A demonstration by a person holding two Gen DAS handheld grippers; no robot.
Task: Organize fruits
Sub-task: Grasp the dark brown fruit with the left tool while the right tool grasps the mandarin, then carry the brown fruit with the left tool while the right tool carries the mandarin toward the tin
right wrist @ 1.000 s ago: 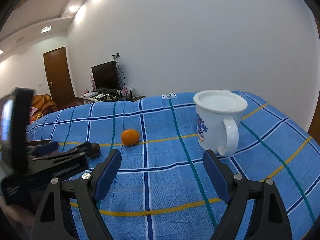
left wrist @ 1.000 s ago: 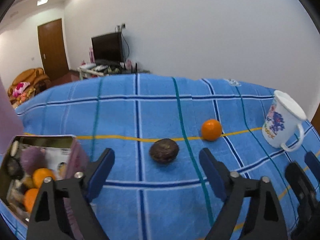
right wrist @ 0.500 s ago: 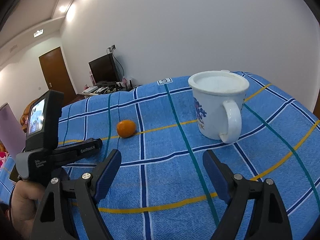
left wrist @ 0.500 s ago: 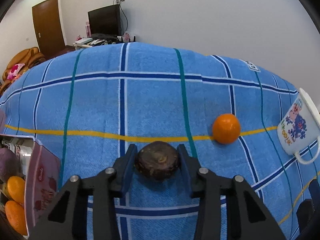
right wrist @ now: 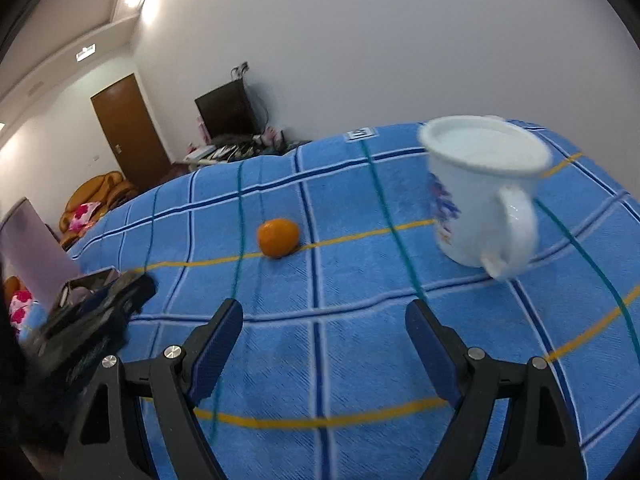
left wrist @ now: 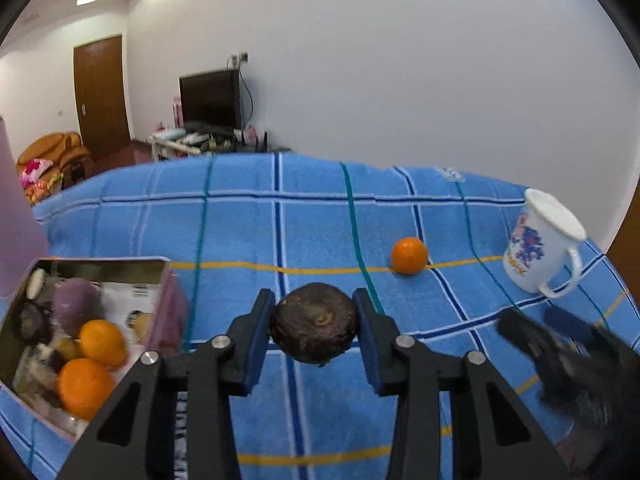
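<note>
My left gripper [left wrist: 314, 306] is shut on a dark brown round fruit [left wrist: 314, 328], held a little above the blue checked cloth [left wrist: 240, 232]. To its left stands an open pink tin [left wrist: 174, 300] holding two oranges [left wrist: 102, 342], a purple fruit and other items. A loose orange [left wrist: 409, 256] lies on the cloth beyond the gripper, to the right. In the right wrist view my right gripper [right wrist: 324, 312] stands open over bare cloth, with that orange [right wrist: 278, 237] ahead and slightly left. The left gripper [right wrist: 92, 320] shows blurred at the left edge.
A white mug [right wrist: 480, 196] with a blue print stands at the right, handle towards me; it also shows as the mug [left wrist: 540, 252] in the left wrist view. The tin's pink lid [right wrist: 32, 248] stands upright at the left. Wall, television and door lie behind.
The left jaws closed on the dark fruit, then drew back and up with it, bringing the tin into view. The right gripper swung left, so the mug slid right in its view.
</note>
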